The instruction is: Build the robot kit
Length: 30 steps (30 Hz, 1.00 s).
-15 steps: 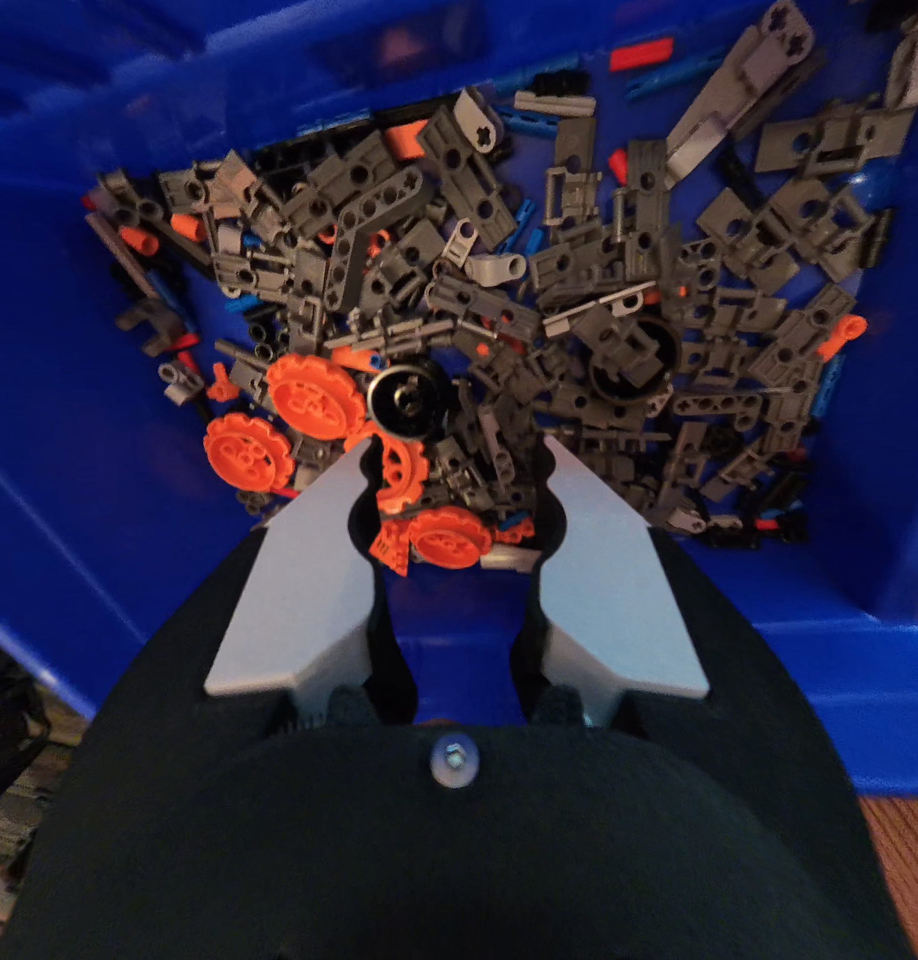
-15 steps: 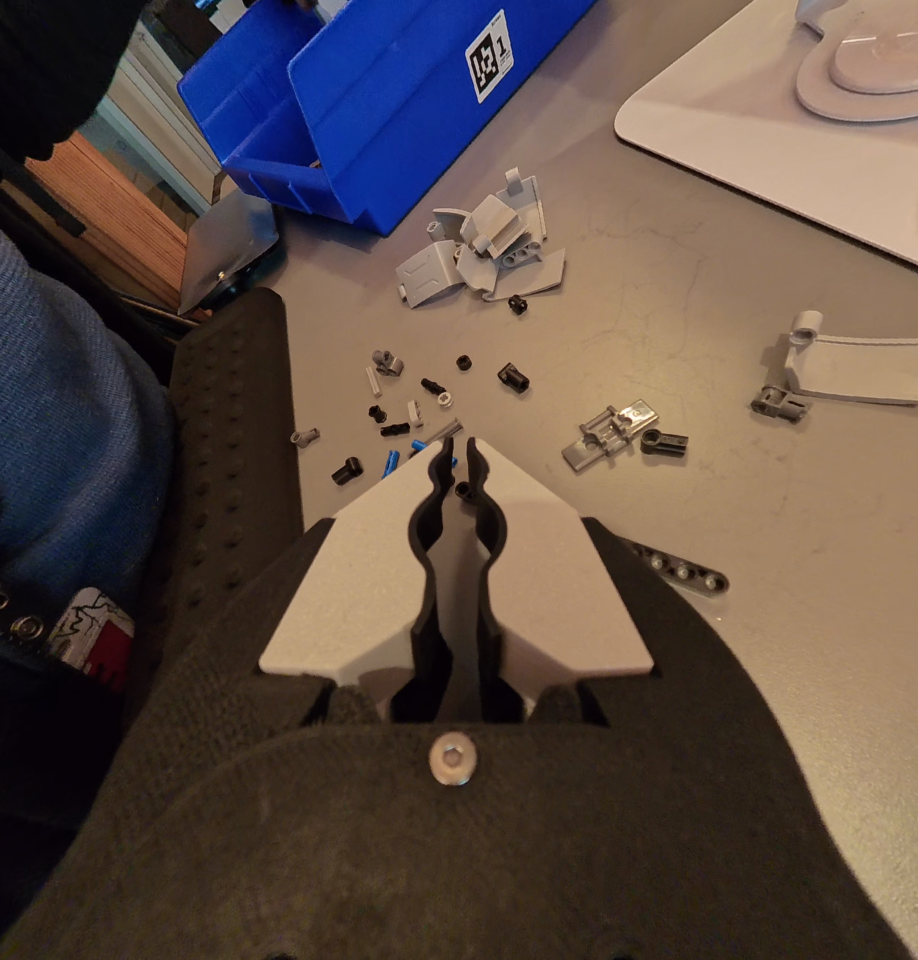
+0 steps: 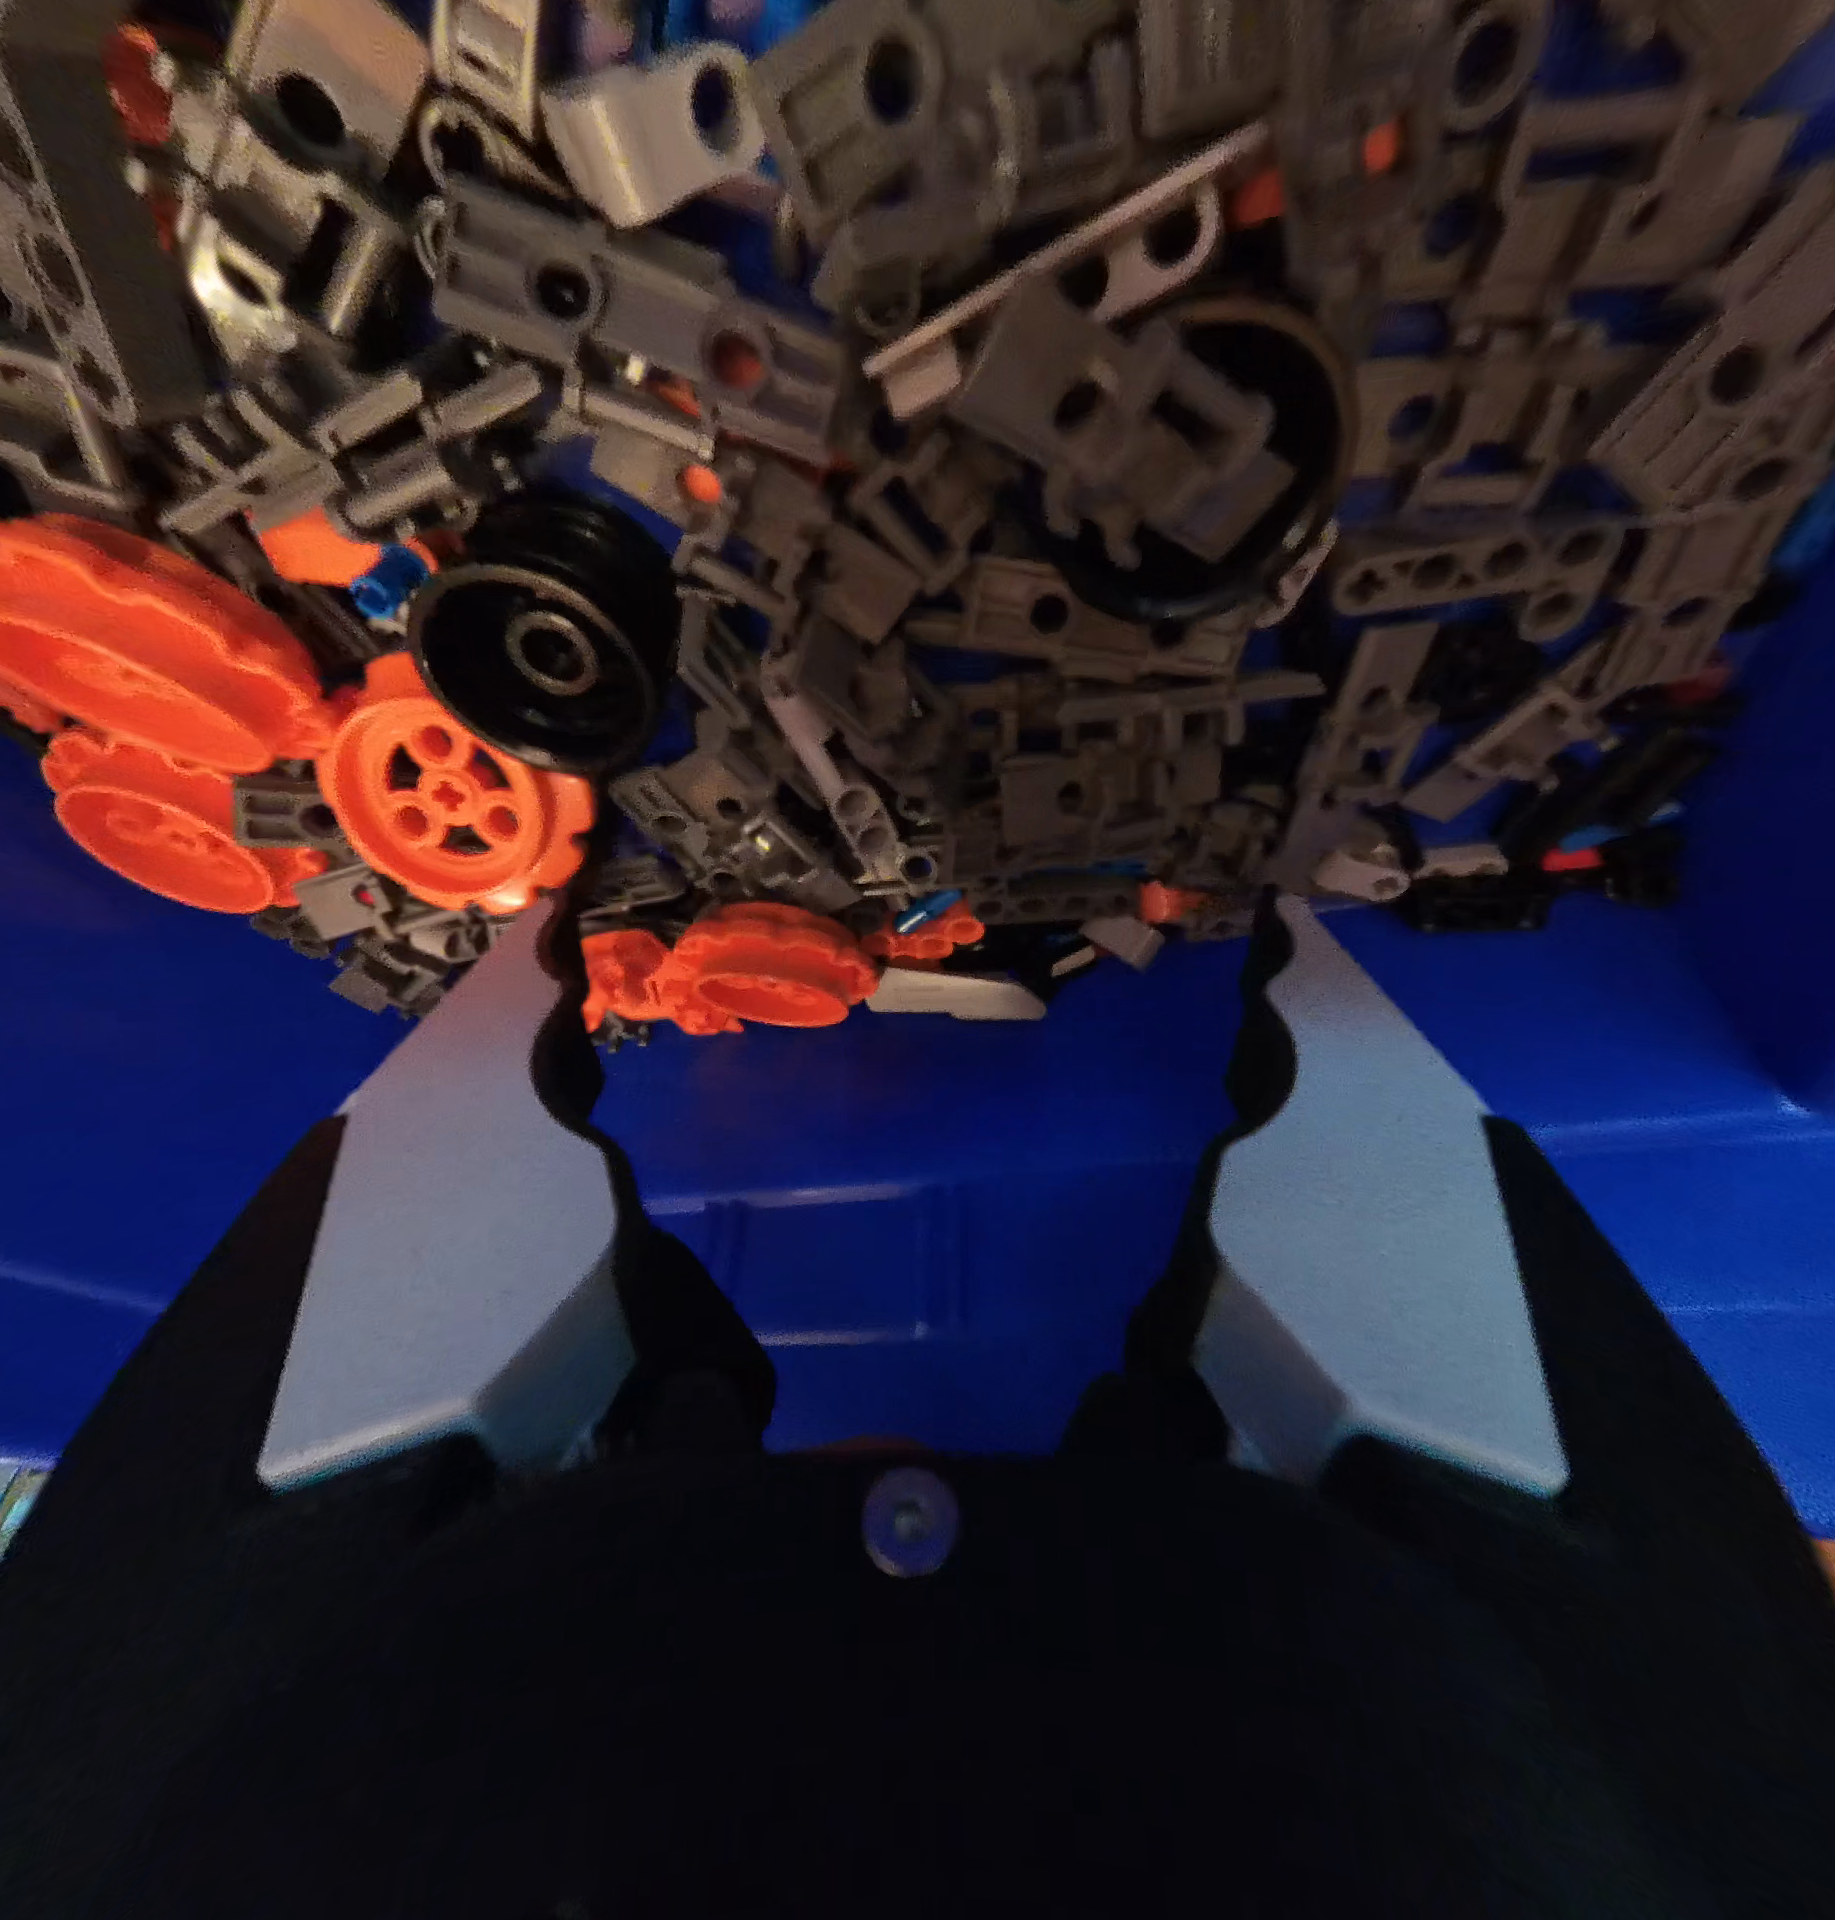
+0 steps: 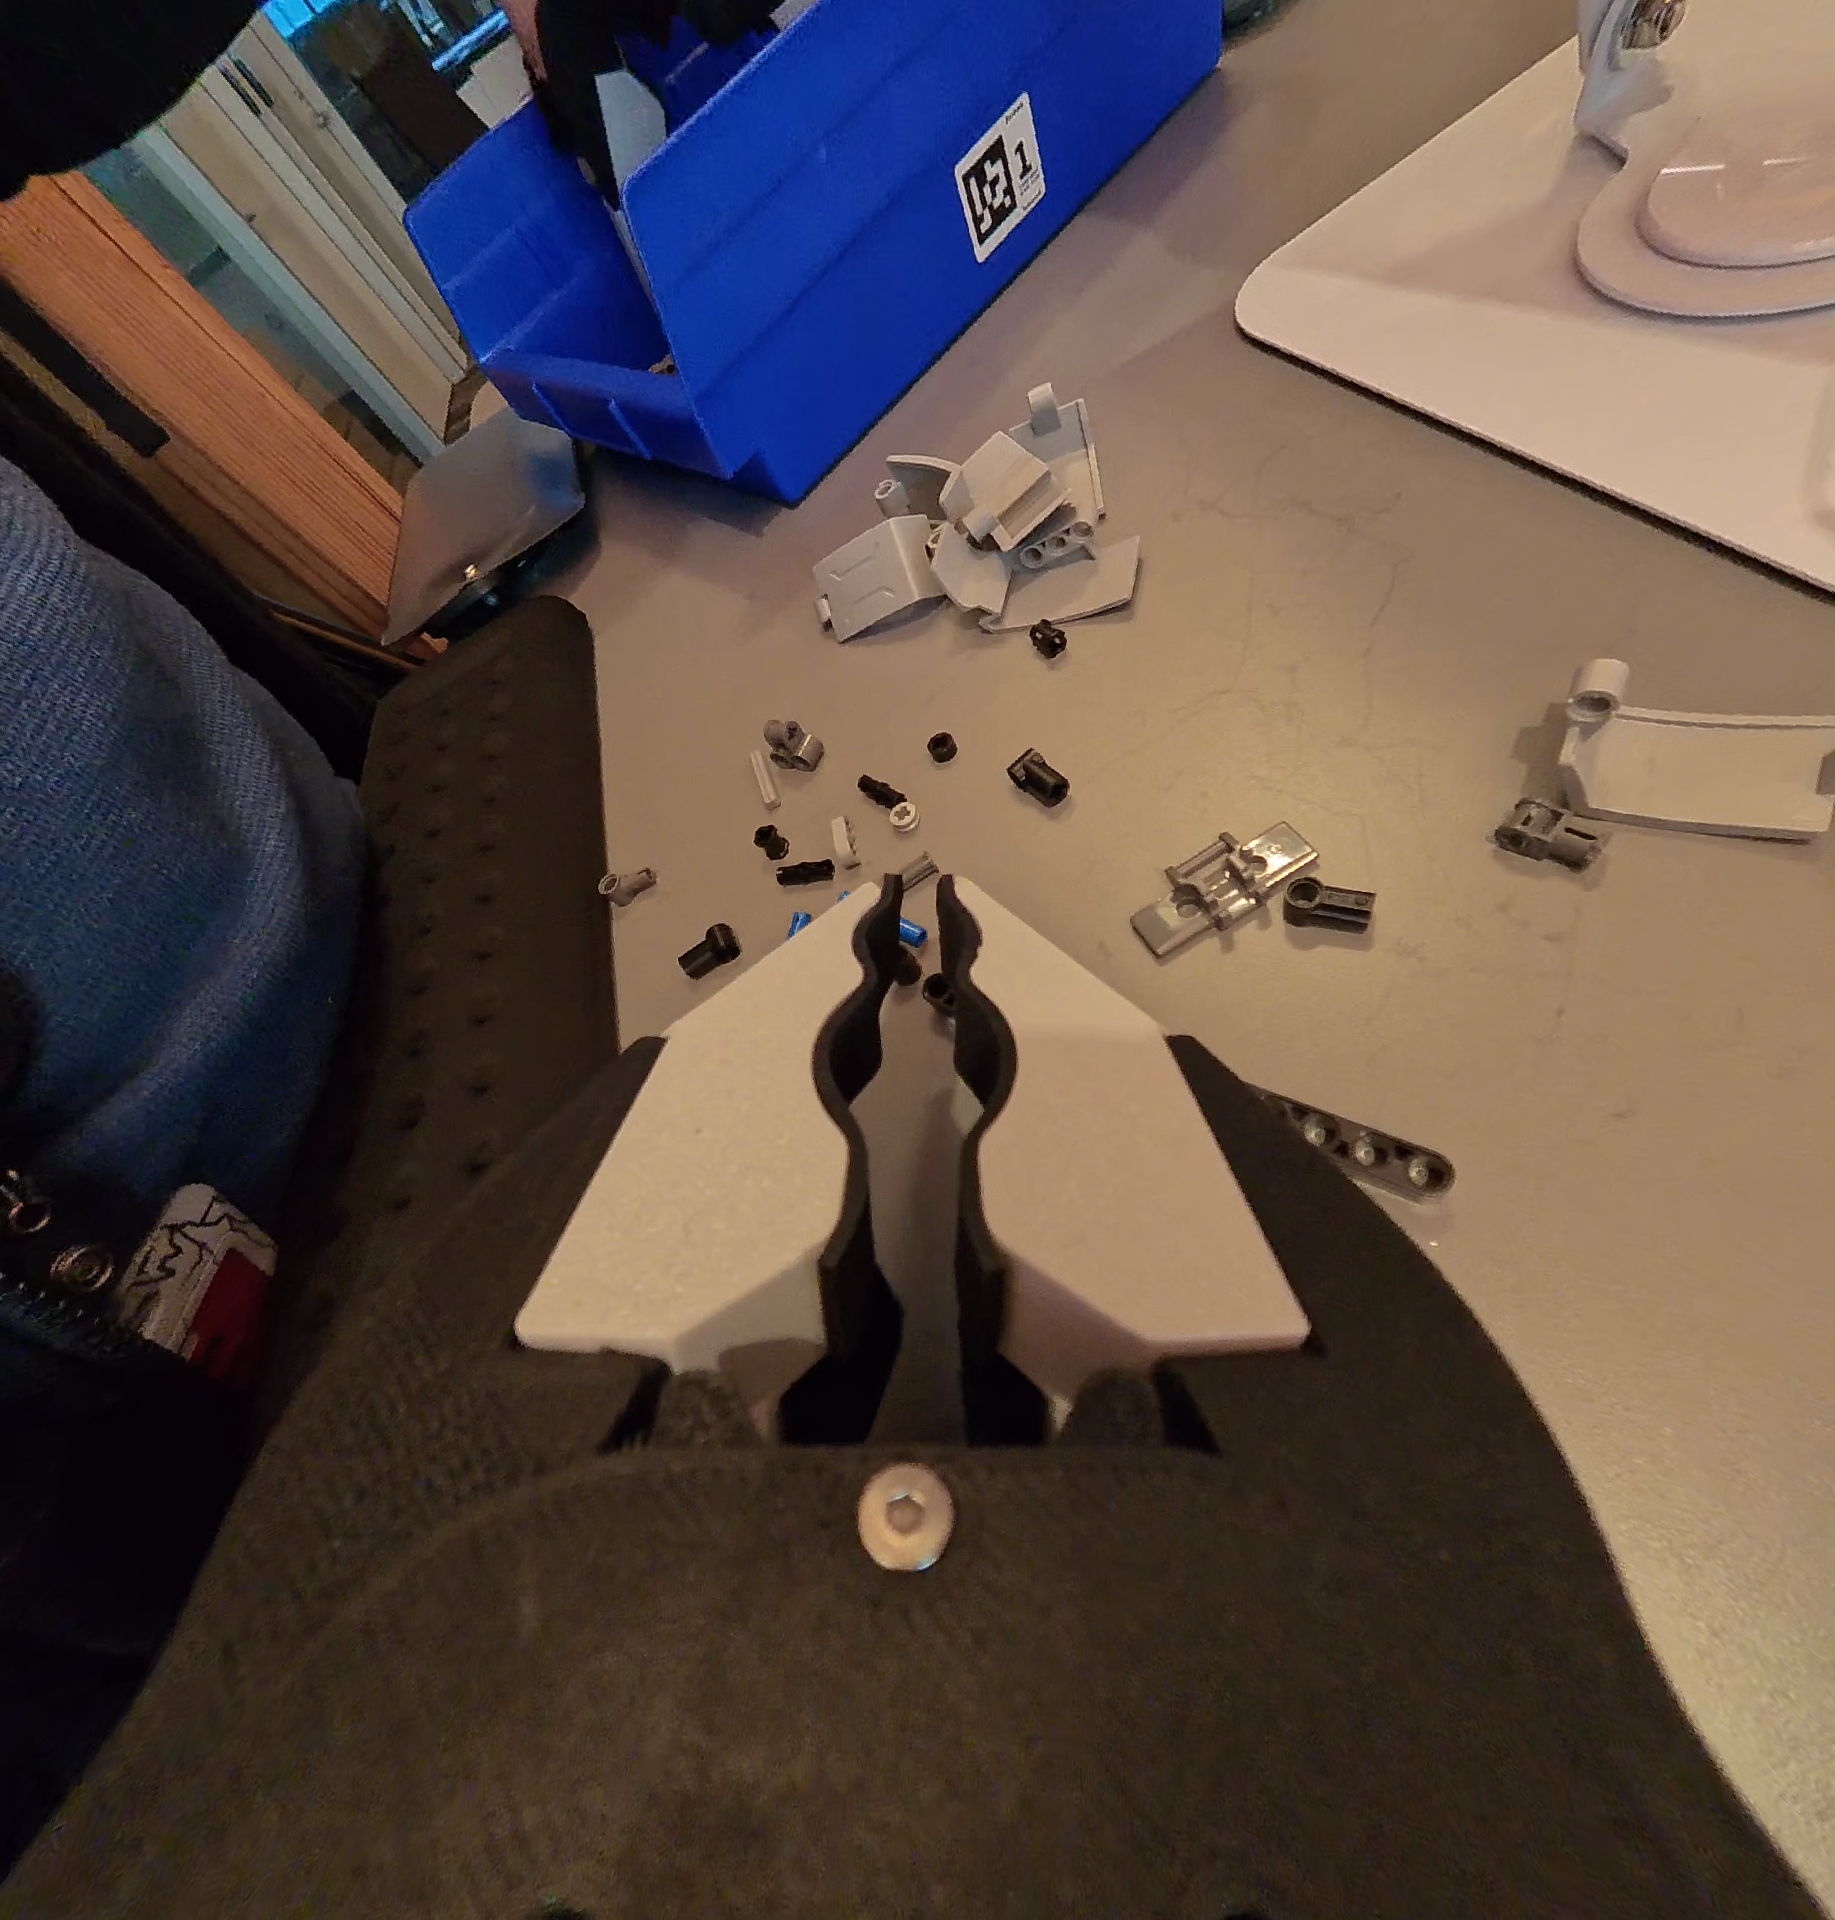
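Observation:
My left gripper (image 3: pixel 913 920) is open wide inside a blue bin (image 3: pixel 892 1122), its tips at the near edge of a pile of grey building-set parts (image 3: pixel 1048 623). An orange wheel (image 3: pixel 778 971) lies between the tips. More orange wheels (image 3: pixel 456 790) and a black wheel (image 3: pixel 549 634) lie just beyond the left finger. My right gripper (image 4: pixel 921 883) is shut to a narrow gap and holds nothing. It hangs over small black, grey and blue pins (image 4: pixel 871 790) scattered on a grey table (image 4: pixel 1308 644).
The blue bin (image 4: pixel 809 260) stands at the table's far left. Light grey panels (image 4: pixel 986 530), a grey plate piece (image 4: pixel 1219 883), a curved panel (image 4: pixel 1702 774) and a dark beam (image 4: pixel 1360 1153) lie around. A white board (image 4: pixel 1515 312) is far right; a person's blue clothing (image 4: pixel 113 779) is left. Tip to tip, the grippers are about 40 cm apart.
My left gripper has moved closer to the pile in the bin and opened wider. My right gripper has hardly moved and stays nearly shut.

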Each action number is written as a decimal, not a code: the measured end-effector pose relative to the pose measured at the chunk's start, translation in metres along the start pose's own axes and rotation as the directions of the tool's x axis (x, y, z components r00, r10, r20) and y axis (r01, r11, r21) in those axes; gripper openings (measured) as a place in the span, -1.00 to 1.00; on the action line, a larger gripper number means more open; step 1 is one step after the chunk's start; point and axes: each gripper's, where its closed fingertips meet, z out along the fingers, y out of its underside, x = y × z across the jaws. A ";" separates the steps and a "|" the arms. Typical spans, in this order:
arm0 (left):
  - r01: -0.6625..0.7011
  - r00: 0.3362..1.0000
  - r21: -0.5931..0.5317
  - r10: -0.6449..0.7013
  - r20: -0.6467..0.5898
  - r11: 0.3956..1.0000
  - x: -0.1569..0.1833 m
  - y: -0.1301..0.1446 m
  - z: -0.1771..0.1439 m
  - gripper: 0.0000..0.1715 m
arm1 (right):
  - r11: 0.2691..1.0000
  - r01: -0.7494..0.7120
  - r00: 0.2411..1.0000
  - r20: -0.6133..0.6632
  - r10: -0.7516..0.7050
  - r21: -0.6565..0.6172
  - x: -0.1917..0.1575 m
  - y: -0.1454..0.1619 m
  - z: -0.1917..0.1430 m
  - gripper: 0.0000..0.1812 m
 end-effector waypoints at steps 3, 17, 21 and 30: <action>0.048 0.998 0.030 -0.049 0.031 0.998 -0.007 -0.008 -0.001 0.42 | 1.000 0.002 1.000 0.003 -0.002 0.007 -0.001 -0.001 -0.001 -0.95; 0.256 0.962 0.123 -0.241 -0.126 0.959 -0.006 0.007 -0.052 -0.38 | 0.999 0.008 1.000 0.009 -0.008 0.038 -0.002 -0.004 -0.004 -0.94; 0.369 0.878 0.080 -0.319 -0.356 0.926 0.044 -0.004 -0.055 -0.79 | 0.999 0.016 1.000 0.007 -0.016 0.050 -0.003 -0.005 -0.005 -0.94; 0.553 0.789 -0.063 -0.546 -0.282 0.831 0.061 -0.006 -0.025 -0.84 | 0.997 0.030 0.999 0.013 -0.031 0.078 -0.006 -0.008 -0.009 -0.92</action>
